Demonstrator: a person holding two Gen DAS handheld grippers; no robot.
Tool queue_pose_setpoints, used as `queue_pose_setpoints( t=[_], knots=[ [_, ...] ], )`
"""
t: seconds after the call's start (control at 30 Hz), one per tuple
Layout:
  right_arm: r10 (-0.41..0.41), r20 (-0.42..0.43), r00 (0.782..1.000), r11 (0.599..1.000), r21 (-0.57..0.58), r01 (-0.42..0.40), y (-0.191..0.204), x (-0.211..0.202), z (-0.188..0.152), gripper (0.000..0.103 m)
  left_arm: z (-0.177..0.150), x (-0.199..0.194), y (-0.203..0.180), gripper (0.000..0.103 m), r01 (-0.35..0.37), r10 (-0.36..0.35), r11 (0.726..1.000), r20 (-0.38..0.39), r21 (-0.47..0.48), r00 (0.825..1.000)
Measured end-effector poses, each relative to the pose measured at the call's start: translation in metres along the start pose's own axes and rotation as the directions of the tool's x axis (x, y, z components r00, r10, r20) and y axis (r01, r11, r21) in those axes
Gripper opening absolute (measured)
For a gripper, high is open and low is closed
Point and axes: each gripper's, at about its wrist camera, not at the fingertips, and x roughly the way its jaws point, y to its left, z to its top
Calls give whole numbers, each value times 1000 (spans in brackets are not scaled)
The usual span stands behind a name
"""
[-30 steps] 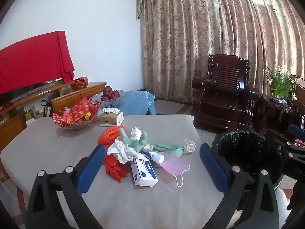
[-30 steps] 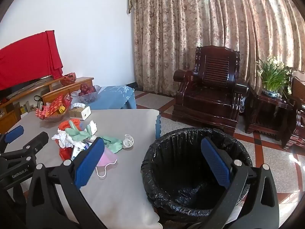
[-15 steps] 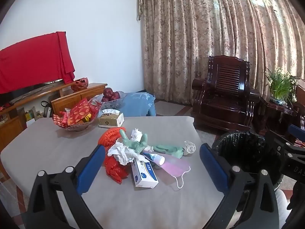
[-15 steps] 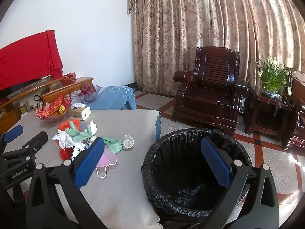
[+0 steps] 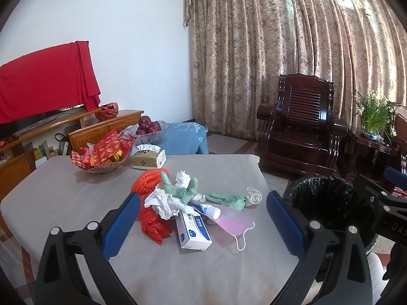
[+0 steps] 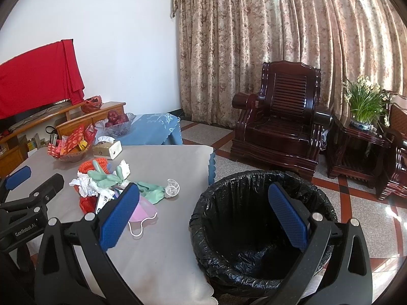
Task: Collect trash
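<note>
Pre-grasp step: left gripper [image 5: 203,209] and right gripper [image 6: 203,203], fingers wide apart, empty; trash pile [image 5: 188,203] on desk [image 5: 76,193] at 12 o'clock, bin [image 6: 254,228] at 3 o'clock; next, descend and pinch.

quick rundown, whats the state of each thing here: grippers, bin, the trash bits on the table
left gripper: jaws open, holding nothing
right gripper: jaws open, holding nothing, over the bin
trash bin: open, black liner in, no trash visible inside
white box: closed, lying flat
pink face mask: lying flat, loop hanging loose
white tissue: crumpled
green gloves: limp, in the pile
tissue box: open, tissue sticking out
</note>
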Motion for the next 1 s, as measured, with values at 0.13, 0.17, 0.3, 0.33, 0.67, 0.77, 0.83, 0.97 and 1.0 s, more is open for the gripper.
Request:
queue_pose_setpoints(
  t=[0.13, 0.17, 0.3, 0.33, 0.67, 0.77, 0.83, 0.97, 1.0],
  knots=[
    [0, 0, 1000, 1000, 0, 0, 0, 2, -2, 98, 0, 0, 0, 97, 0, 0, 1000, 0, -1, 1000],
    [1, -1, 1000, 1000, 0, -1, 0, 2, -3, 98, 0, 0, 0, 97, 0, 0, 1000, 0, -1, 1000],
    [0, -1, 1000, 1000, -1, 0, 1, 1, -3, 98, 1, -1, 0, 97, 0, 0, 1000, -1, -2, 1000],
    [1, -2, 1000, 1000, -1, -1, 1, 2, -3, 98, -1, 0, 0, 97, 0, 0, 1000, 0, -1, 1000],
    [0, -2, 1000, 1000, 0, 0, 2, 2, -3, 98, -1, 1, 0, 97, 0, 0, 1000, 0, -2, 1000],
    [0, -2, 1000, 1000, 0, 0, 1, 2, -4, 98, -1, 1, 0, 97, 1, -1, 1000, 0, -3, 1000],
    [1, -3, 1000, 1000, -1, -1, 2, 2, -3, 98, 0, 0, 0, 97, 0, 0, 1000, 1, -3, 1000],
    [1, -3, 1000, 1000, 0, -1, 2, 3, -3, 98, -1, 1, 0, 97, 1, -1, 1000, -1, -3, 1000],
    [1, -3, 1000, 1000, 0, -1, 2, 3, -3, 98, -1, 1, 1, 97, 1, -1, 1000, -1, -4, 1000]
  ],
)
